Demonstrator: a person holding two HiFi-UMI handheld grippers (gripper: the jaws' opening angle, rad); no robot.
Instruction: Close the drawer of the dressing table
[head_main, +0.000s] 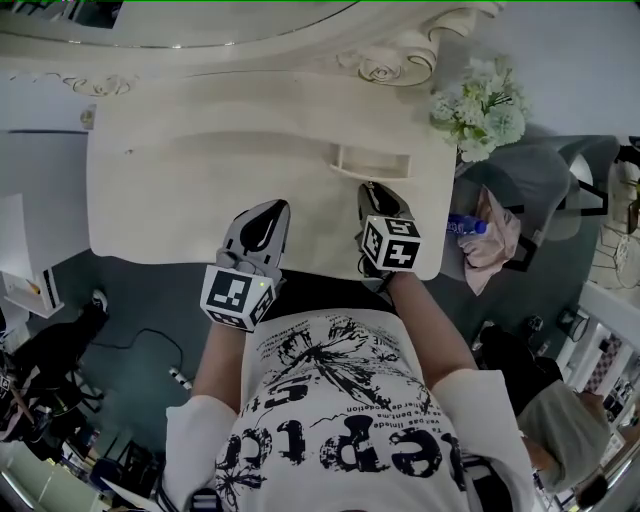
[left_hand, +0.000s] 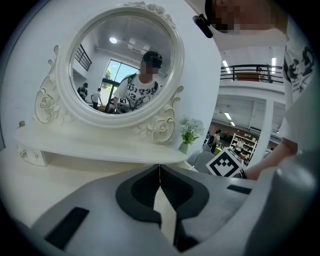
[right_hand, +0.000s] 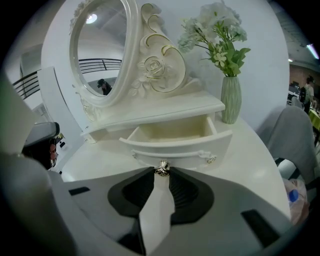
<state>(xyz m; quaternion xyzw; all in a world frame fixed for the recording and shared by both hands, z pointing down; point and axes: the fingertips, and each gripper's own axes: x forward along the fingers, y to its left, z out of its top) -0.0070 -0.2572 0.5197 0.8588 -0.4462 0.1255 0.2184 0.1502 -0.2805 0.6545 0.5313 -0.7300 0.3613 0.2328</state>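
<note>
- Oval mirror: white carved frame, upright at the back of the table, on the raised shelf.
- Left hand-held gripper: jaws closed tip to tip, nothing between them; held over the front of the table, left of the drawer and apart from it.
- Table: cream dressing table with a bare top.
- Drawer: small and white, under the raised shelf on the table's right half; pulled out, with its inside visible and nothing to be seen in it.
- Drawer knob: metal, at the middle of the drawer front.
- Right hand-held gripper: straight in front of the drawer, tilted down; jaw tips closed on the drawer knob, one on each side.
- Vase: ribbed, pale green, standing at the table's right rear corner, just right of the drawer; holds white flowers.
- Grey chair: on the floor beyond the table's right edge, with a pink bag on it.
</note>
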